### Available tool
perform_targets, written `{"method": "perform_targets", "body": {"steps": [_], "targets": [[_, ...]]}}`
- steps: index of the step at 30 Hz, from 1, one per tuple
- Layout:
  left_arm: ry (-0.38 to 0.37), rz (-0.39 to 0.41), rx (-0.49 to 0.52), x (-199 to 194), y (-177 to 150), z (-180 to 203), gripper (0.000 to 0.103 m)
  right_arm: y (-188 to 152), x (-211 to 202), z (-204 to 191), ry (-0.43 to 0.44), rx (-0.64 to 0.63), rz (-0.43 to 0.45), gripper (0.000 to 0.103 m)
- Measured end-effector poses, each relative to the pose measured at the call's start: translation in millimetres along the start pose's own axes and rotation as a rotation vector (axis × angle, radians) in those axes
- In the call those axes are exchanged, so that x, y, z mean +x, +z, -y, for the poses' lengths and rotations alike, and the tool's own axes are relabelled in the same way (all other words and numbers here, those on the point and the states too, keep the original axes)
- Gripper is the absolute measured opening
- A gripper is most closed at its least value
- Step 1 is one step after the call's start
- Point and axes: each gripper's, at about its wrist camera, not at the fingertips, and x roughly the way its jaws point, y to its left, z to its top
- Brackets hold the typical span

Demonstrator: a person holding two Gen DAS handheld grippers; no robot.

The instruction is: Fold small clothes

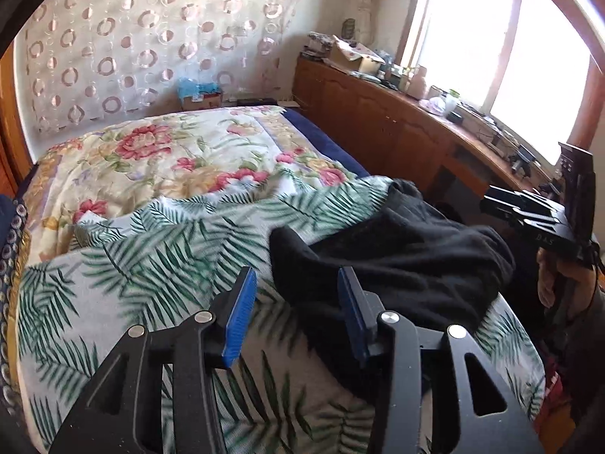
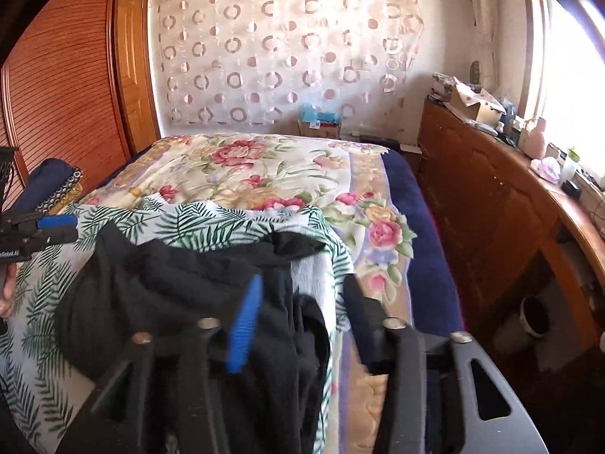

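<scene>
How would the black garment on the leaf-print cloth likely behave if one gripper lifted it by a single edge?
The black garment already lies in soft folds and humps, so it would probably droop limply. It looks fuzzy and matte, so slipping from the ribbed blue pads seems unlikely.

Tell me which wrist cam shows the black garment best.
Left wrist: the black garment lies nearly whole on the palm-leaf sheet, only its near edge hidden by the left gripper. Right wrist shows it closer, its near part blocked by the right gripper.
</scene>
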Motion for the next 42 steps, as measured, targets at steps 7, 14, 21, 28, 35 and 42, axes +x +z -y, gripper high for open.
{"method": "perform_targets", "body": {"steps": [7, 14, 21, 28, 35, 42], "targets": [[-0.068, -0.089, 0.001, 22, -16, 21, 0.058, -15, 17, 2, 0.065, 0.044, -0.085, 0.065], [-0.097, -0.177, -0.073, 50, -18, 13, 0.059, -15, 52, 8, 0.135, 0.089, -0.186, 0.066], [-0.132, -0.179, -0.131, 57, -15, 11, 0.059, -14, 48, 13, 0.179, 0.082, -0.174, 0.053], [-0.240, -0.145, -0.158, 51, -10, 11, 0.015, -15, 42, 5, 0.195, 0.022, -0.131, 0.022], [-0.260, 0.032, -0.149, -24, 2, 5, 0.014, 10, -5, -3, 0.197, 0.005, 0.033, 0.020], [-0.166, 0.231, -0.160, -138, -3, -36, 0.014, 62, -43, -57, 0.287, -0.097, 0.168, 0.020]]}}
